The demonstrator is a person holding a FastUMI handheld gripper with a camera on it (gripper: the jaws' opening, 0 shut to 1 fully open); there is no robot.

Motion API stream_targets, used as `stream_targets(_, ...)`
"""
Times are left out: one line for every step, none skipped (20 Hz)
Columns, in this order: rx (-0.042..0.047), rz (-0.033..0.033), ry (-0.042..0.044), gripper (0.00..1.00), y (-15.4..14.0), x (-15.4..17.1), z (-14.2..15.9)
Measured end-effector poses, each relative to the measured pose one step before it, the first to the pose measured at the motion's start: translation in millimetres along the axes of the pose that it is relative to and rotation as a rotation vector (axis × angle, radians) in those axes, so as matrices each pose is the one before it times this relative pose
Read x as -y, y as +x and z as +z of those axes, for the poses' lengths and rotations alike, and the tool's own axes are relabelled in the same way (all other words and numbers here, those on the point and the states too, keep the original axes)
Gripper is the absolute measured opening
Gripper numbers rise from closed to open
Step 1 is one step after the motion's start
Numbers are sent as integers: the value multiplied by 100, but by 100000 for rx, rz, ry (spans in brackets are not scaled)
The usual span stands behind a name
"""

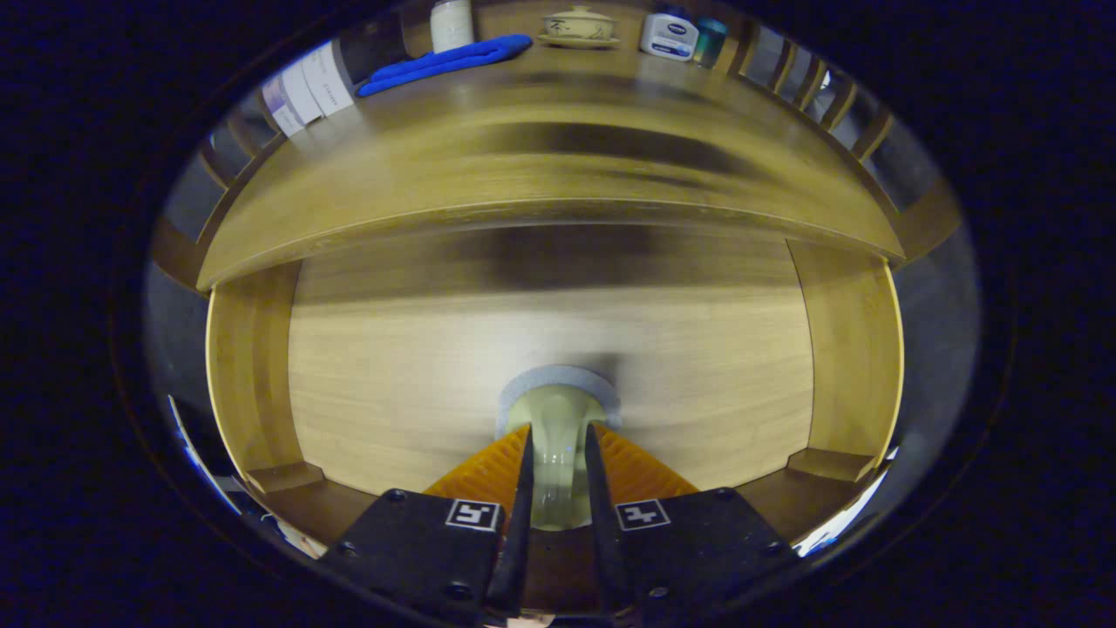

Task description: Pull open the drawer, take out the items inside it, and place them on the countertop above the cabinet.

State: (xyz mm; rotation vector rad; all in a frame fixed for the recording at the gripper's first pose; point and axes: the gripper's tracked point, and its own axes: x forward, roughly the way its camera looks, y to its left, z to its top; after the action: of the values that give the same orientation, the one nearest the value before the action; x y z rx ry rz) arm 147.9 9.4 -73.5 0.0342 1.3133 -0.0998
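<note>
The gripper (558,453) has its fingers closed on the pale knob (556,427) at the middle of the wooden drawer front (418,375) under the countertop (540,174); the knob looks stiff, smooth and perhaps slippery, best held squarely by its neck.

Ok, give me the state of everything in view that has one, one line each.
drawer: looks shut, front flush with the frame
knob: between the fingers, clamped from both sides
gripper: shut on the knob
lidded bowl: lid on, upright on the countertop
blue cloth: lying flat on the countertop
</note>
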Motion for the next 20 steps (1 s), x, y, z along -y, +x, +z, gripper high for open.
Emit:
stream_targets(419, 1295, -1646, 29, -69, -215, 35)
stream_targets(370, 9, 90, 24, -13, 245, -43)
stream_targets(-209, 538, -317, 23, -176, -24, -108)
stream_targets(161, 85, 1612, 22, -362, 154, -20)
stream_targets(592, 963, 1200, 22, -485, -107, 173)
stream_targets(326, 2379, -300, 22, -487, -188, 234)
stream_targets(570, 852, 47, 22, -654, 27, 316)
stream_targets(1309, 223, -942, 22, -843, -38, 309)
stream_targets(1891, -222, -1138, 22, -1135, 148, 470)
stream_targets(1793, -179, -475, 22, -957, 50, 640)
stream_targets(1592, -14, -113, 22, -877, 29, 769)
stream_targets(1337, 267, 3, 22, -890, 18, 602)
stream_targets(1295, 9, -84, 22, -958, 6, 773)
stream_targets(1572, -24, 317, 22, -662, 80, 912)
stream_targets(1446, 312, 204, 21, -764, -23, 863)
stream_targets(1193, 797, 258, 22, -675, -153, 835)
stream_targets(832, 888, 142, 22, -698, -159, 864)
stream_targets(1293, 175, -25, 22, -606, -3, 1120)
stream_targets(1417, -541, 666, 22, -585, 102, 1406)
stream_targets(1129, -233, 338, 22, -179, 56, 1012)
